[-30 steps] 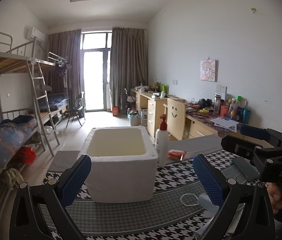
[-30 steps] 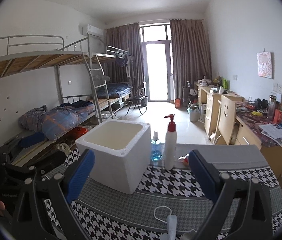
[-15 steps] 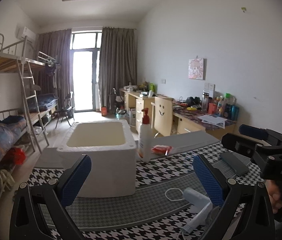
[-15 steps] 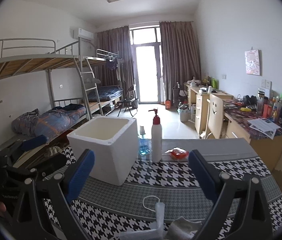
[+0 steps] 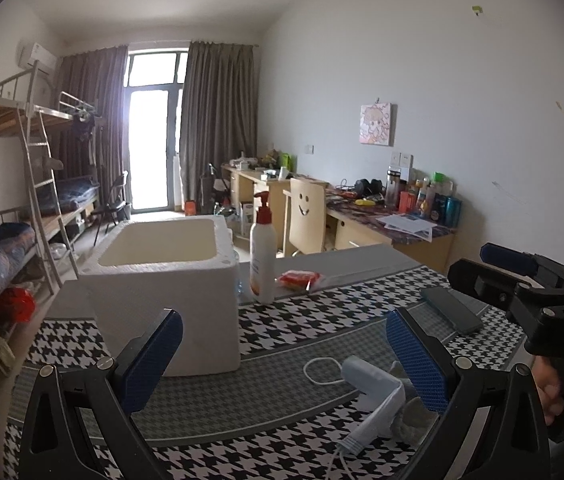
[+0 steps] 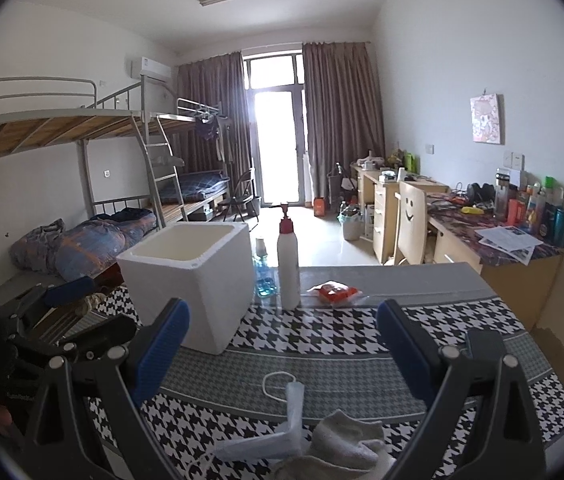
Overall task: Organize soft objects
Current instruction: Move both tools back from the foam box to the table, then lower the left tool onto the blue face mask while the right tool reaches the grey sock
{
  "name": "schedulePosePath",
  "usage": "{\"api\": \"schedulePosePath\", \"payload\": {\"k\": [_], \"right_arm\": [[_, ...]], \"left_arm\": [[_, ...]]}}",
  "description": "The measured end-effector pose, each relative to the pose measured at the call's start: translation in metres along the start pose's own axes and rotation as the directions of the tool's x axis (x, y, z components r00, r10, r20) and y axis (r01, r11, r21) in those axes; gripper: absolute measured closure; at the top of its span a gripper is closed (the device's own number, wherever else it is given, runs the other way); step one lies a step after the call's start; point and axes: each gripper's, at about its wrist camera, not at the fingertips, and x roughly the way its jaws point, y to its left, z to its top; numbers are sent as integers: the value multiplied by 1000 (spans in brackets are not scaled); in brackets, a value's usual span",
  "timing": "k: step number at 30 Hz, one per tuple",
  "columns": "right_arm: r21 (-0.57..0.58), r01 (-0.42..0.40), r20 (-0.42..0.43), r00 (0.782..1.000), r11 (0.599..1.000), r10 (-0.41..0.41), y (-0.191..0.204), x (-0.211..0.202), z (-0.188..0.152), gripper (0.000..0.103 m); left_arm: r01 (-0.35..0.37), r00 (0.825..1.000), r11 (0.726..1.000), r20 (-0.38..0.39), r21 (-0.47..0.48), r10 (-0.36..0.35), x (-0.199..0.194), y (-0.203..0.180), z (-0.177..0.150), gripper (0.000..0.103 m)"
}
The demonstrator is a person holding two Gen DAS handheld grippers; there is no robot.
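Note:
A folded light-blue face mask (image 5: 374, 390) with a white ear loop lies on the houndstooth tablecloth, beside a crumpled grey-white sock (image 6: 344, 438); the mask also shows in the right wrist view (image 6: 288, 420). An open white foam box (image 5: 165, 280) stands on the table's left; it shows in the right wrist view too (image 6: 193, 276). My left gripper (image 5: 282, 360) is open and empty, above the cloth between box and mask. My right gripper (image 6: 282, 356) is open and empty, above the mask and sock. The right gripper's body shows at the left wrist view's right edge (image 5: 522, 288).
A white pump bottle (image 5: 262, 252), a small blue-liquid bottle (image 6: 261, 272) and a red snack packet (image 5: 300, 278) stand behind the box. A dark flat case (image 5: 450, 310) lies at the right. Bunk beds are on the left, desks on the right.
Both cameras have pulled back and tilted down: the box and bottle look farther away, and the mask and sock have come into view near the bottom. Both grippers stay open.

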Motion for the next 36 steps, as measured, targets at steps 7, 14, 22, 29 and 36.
{"api": "schedulePosePath", "payload": {"k": [7,14,22,29,36], "right_arm": [[7,27,-7,1000,1000,-27,-8,-5,-12,6],[27,51,-21,999,998,-50,-17,-8,-21,6],[49,79,-41,996,996,-77,-29,-12,-35,6],[66,106,-70,992,992,-102,-39,-12,-48,6],[74,135,-106,986,988,-127,-48,-8,-60,6]], "left_arm": [[13,1000,1000,-3,12,-13,5,-10,-7,1],[52,998,998,-26,21,-52,13,-19,-14,1],[94,994,995,-59,39,-91,23,-30,-24,1],[118,989,992,-93,42,-113,32,-35,-32,1],[133,981,990,-146,45,-126,45,-42,-44,1]]}}
